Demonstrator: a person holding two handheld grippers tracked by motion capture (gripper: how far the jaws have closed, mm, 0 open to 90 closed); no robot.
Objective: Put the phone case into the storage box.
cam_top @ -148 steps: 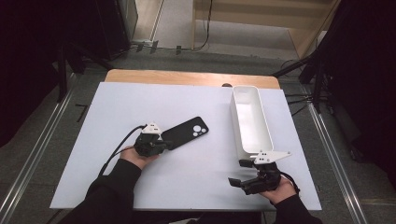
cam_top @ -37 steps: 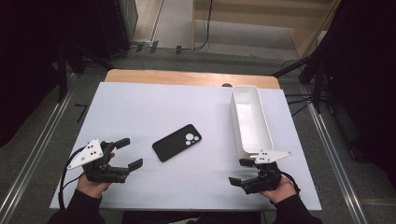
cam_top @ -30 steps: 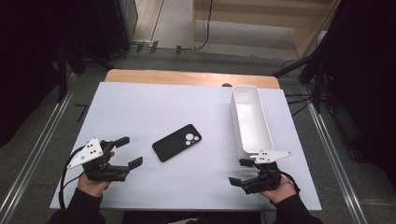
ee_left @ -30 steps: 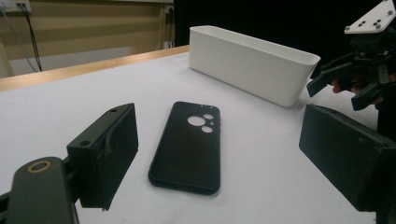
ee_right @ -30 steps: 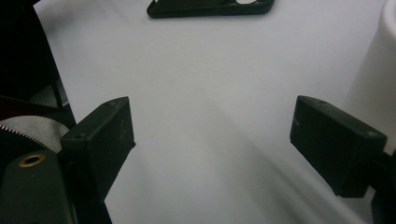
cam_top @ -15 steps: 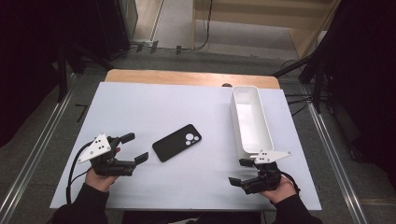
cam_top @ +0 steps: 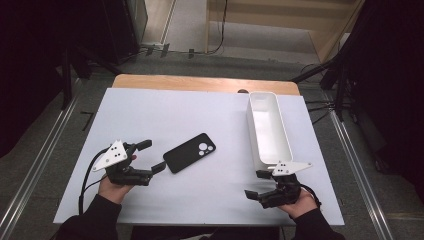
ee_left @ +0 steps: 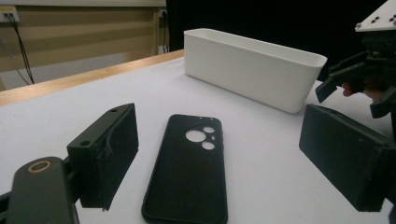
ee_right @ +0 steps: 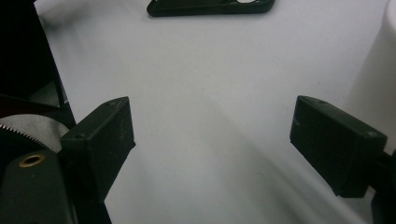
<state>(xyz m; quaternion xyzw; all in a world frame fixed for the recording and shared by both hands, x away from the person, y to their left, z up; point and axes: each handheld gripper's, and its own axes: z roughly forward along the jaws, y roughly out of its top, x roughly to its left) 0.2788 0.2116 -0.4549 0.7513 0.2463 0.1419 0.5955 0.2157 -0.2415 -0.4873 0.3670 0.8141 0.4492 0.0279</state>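
Observation:
A black phone case (cam_top: pixel 190 152) lies flat, camera holes up, near the middle of the white table (cam_top: pixel 165 115). My left gripper (cam_top: pixel 152 156) is open just left of it, jaws pointing at its near end. In the left gripper view the phone case (ee_left: pixel 187 175) reaches in between the wide-apart jaws of my left gripper (ee_left: pixel 224 158), and neither pad touches it. My right gripper (cam_top: pixel 256 184) is open and empty near the front right, beside the long white bin (cam_top: pixel 269 129). In the right gripper view my right gripper (ee_right: pixel 217 140) frames bare table, with the phone case (ee_right: pixel 210 7) at the top edge.
The white bin (ee_left: pixel 252 67) is empty and runs front to back along the table's right side. A wooden strip (cam_top: pixel 200 84) borders the far edge. Dark stands and cables surround the table. The other gripper (ee_left: pixel 359 79) shows at the right of the left gripper view.
Some seconds ago the left gripper was at the phone case, which lay slightly farther back. Over the last second the left gripper slid right toward the case. The right gripper stayed still.

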